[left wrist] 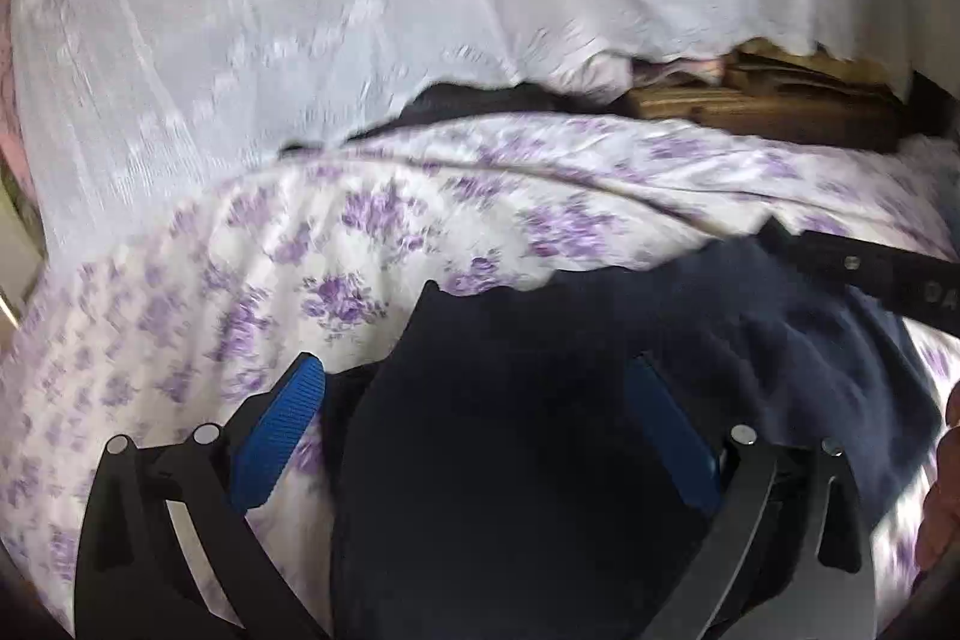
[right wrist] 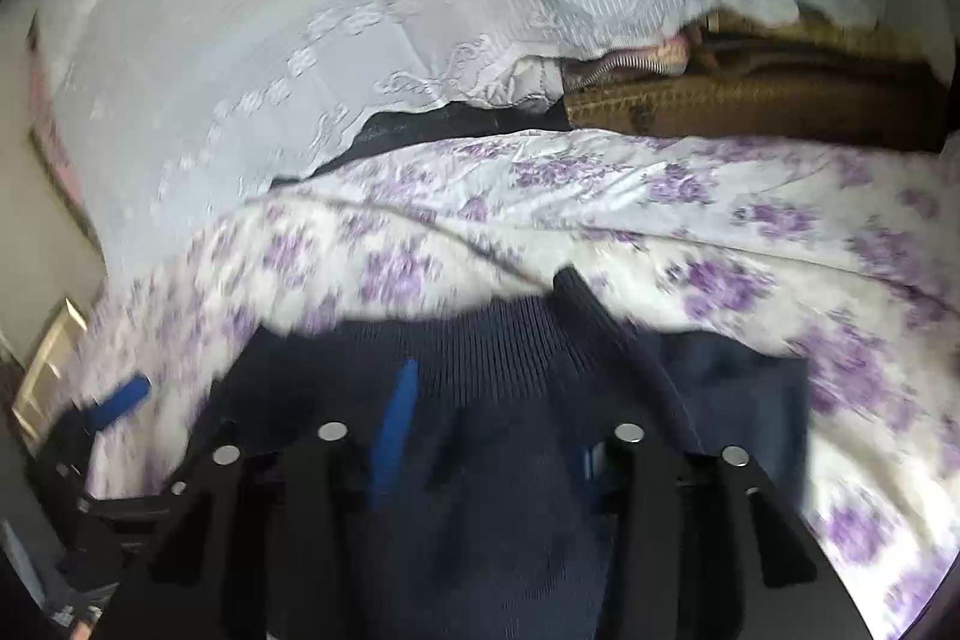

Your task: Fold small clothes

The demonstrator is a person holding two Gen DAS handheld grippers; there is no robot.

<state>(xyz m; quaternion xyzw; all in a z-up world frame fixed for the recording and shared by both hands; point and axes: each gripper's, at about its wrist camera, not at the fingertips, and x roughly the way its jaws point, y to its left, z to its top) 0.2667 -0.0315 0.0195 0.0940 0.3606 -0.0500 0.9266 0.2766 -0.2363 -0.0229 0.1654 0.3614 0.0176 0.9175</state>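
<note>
Garment: a dark navy knitted garment lay on a floral sheet, white with purple flowers, close under both cameras; its ribbed edge faced away from the right wrist camera.
Left gripper: its blue pads stood wide apart, with the navy cloth bunched between them. The left pad was clear of the cloth and the right pad lay against the fabric's edge, so nothing was clamped.
Right gripper: its jaws stood partly apart with a fold of the navy garment between them. One blue pad showed against the knit; the other was almost hidden behind cloth. Whether the pads pressed on the fabric could not be told from the blurred view.
Behind: a pale embroidered cloth hung over the far side, and a brown woven basket sat at the sheet's far right edge.
Other: a black strap crossed the garment's right side in the left wrist view; part of a hand showed at that picture's right edge.
</note>
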